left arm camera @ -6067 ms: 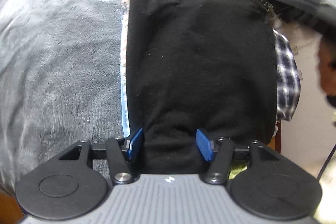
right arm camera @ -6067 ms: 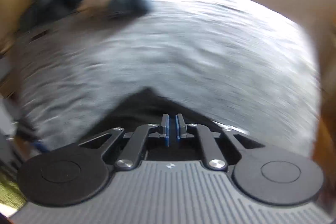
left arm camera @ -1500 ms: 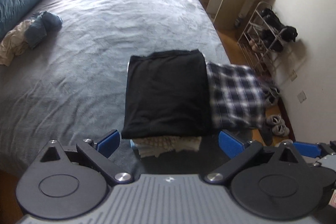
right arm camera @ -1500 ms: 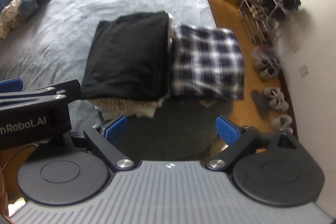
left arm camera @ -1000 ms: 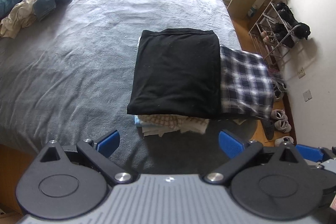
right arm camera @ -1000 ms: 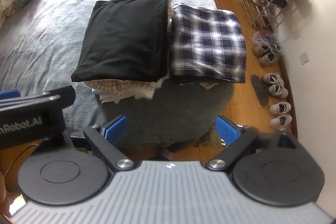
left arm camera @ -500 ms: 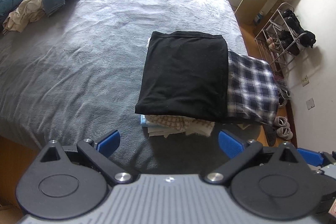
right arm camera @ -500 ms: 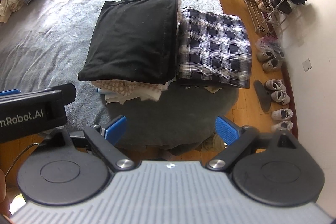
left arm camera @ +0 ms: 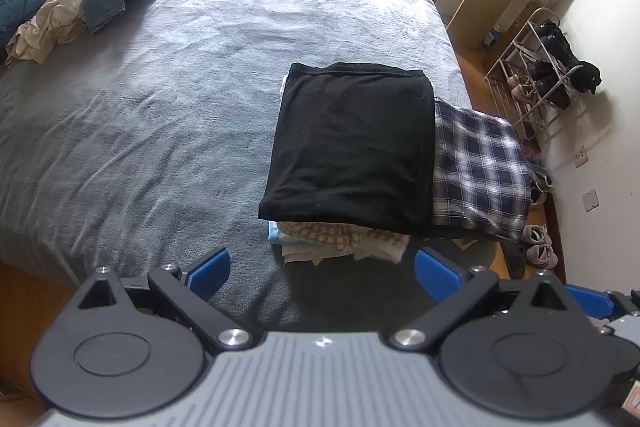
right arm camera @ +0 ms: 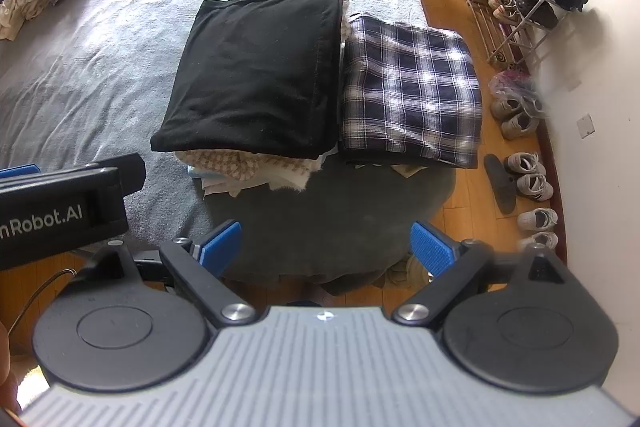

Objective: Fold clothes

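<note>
Folded clothes lie ahead of both grippers and clear of their fingers: the left gripper [left arm camera: 322,269] and right gripper [right arm camera: 326,247] both hang with blue fingers spread wide and nothing between them. Nearest sits a stack at the corner of the grey bed [left arm camera: 180,115], a black garment [left arm camera: 352,147] topping pale checked pieces [left arm camera: 340,237], with a folded plaid shirt [right arm camera: 412,87] touching its right side. Far off on the bed lies a crumpled pile of unfolded clothes [left arm camera: 80,11].

The bed [left arm camera: 168,99] wears grey, napped cloth; the folded black garment [left arm camera: 352,147] is matt knit, the plaid shirt [right arm camera: 412,87] woven cotton. Floor [right arm camera: 472,195] is glossy wood; the shoe rack [left arm camera: 532,75] is metal wire.
</note>
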`<act>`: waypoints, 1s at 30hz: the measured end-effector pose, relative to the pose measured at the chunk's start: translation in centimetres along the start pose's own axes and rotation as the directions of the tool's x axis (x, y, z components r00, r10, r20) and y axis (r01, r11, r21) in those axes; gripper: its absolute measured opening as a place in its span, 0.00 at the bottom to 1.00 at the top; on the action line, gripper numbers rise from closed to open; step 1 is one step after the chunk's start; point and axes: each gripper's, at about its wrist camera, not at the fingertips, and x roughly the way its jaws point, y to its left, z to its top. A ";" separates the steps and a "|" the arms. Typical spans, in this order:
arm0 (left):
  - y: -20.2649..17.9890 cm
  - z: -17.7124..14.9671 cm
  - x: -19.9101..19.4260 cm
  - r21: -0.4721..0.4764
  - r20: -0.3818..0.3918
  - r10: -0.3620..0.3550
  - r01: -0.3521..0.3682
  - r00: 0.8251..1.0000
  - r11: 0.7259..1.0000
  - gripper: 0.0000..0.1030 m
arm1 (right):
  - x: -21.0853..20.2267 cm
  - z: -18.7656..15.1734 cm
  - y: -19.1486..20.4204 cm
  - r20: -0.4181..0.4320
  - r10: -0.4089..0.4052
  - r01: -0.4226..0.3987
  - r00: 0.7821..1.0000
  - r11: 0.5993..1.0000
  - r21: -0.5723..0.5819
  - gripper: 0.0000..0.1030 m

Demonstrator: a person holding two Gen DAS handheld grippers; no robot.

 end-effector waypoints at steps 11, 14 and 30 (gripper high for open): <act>0.2 0.1 0.3 -0.007 -0.011 0.006 -0.006 1.000 1.000 0.97 | 0.1 0.0 -0.1 -0.004 0.003 -0.003 1.000 1.000 0.002 0.89; 0.3 0.1 0.5 -0.005 -0.015 0.006 -0.006 1.000 1.000 0.97 | 0.2 0.0 -0.1 -0.006 0.003 -0.003 1.000 1.000 0.003 0.89; -0.2 0.3 0.9 0.003 -0.027 0.008 -0.008 1.000 1.000 0.97 | 0.5 0.2 -0.3 -0.017 0.005 -0.005 1.000 1.000 0.006 0.89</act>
